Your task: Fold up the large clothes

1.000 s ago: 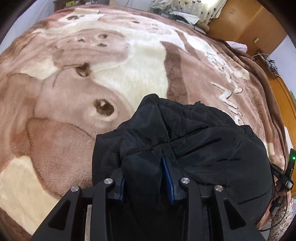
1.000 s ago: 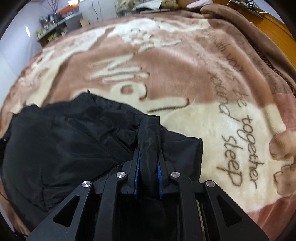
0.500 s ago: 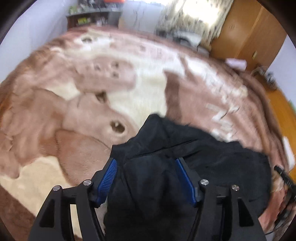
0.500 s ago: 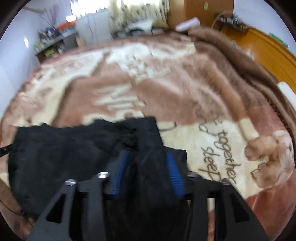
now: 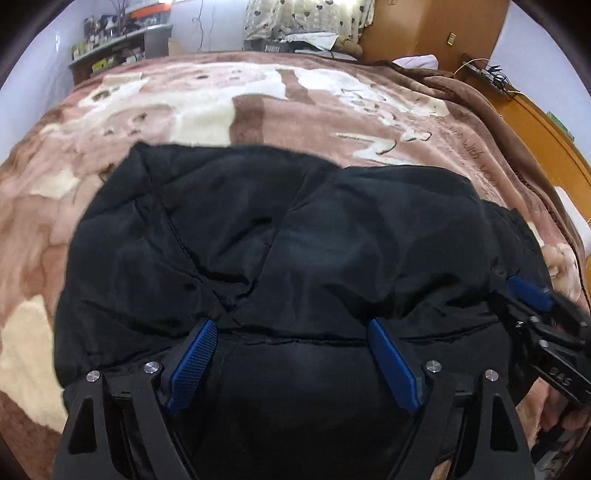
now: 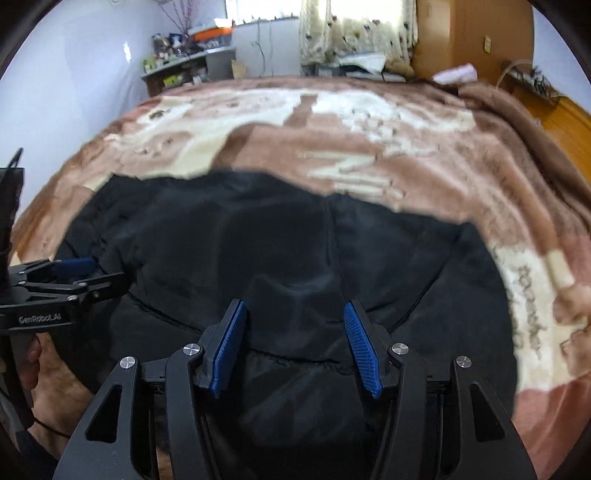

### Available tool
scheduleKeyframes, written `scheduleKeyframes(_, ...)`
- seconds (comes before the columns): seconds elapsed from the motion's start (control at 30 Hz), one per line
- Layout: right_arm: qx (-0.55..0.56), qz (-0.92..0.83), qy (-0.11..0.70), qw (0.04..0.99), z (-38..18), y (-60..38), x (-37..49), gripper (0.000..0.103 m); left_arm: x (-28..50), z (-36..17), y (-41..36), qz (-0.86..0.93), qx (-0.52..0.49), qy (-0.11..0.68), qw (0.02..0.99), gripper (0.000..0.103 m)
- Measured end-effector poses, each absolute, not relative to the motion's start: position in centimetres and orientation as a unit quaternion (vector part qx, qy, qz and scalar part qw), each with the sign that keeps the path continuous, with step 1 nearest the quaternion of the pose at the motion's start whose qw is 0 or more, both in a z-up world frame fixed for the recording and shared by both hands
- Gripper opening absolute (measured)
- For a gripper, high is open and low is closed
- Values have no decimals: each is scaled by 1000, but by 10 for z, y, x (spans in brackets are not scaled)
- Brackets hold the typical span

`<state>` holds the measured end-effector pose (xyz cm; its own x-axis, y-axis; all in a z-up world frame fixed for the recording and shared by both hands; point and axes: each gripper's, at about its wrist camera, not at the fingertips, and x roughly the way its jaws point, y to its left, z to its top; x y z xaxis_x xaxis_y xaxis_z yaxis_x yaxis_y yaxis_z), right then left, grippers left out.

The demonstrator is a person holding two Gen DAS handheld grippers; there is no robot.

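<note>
A black padded jacket (image 5: 280, 240) lies folded in a bundle on the brown and cream blanket (image 5: 258, 99); it fills the near half of the right wrist view (image 6: 280, 251) too. My left gripper (image 5: 291, 328) is open just above the jacket's near edge, holding nothing. My right gripper (image 6: 295, 314) is open over the jacket's near edge, holding nothing. The right gripper shows at the right edge of the left wrist view (image 5: 532, 299), and the left gripper at the left edge of the right wrist view (image 6: 74, 269).
The blanket (image 6: 332, 122) covers a large bed. A wooden bed frame (image 5: 546, 122) runs along the right. A wardrobe (image 6: 472, 37), curtains (image 6: 354, 26) and a cluttered shelf (image 6: 184, 55) stand beyond the far end.
Both grippers have let go of the jacket folds and opened. Both have drawn back and tilted up, so the jacket now lies flat and more of the room shows.
</note>
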<state>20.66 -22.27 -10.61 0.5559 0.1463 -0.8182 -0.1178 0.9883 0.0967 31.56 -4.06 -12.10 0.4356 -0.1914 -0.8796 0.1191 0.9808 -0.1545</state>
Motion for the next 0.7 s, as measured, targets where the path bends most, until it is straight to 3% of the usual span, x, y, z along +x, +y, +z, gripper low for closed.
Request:
scheduleKeyframes(0.4, -2, 55, 511, 858, -160, -218, 226, 56, 334, -179, -46, -82, -14, 554, 828, 87)
scheduleKeyframes(0.57, 4, 60, 521, 852, -152, -222, 227, 56, 334, -164, -42, -84, -28, 567, 819, 87)
scheduleKeyframes(0.7, 51, 73, 503, 860, -111, -241, 223, 56, 320, -133, -29, -92, -31, 542, 835, 86)
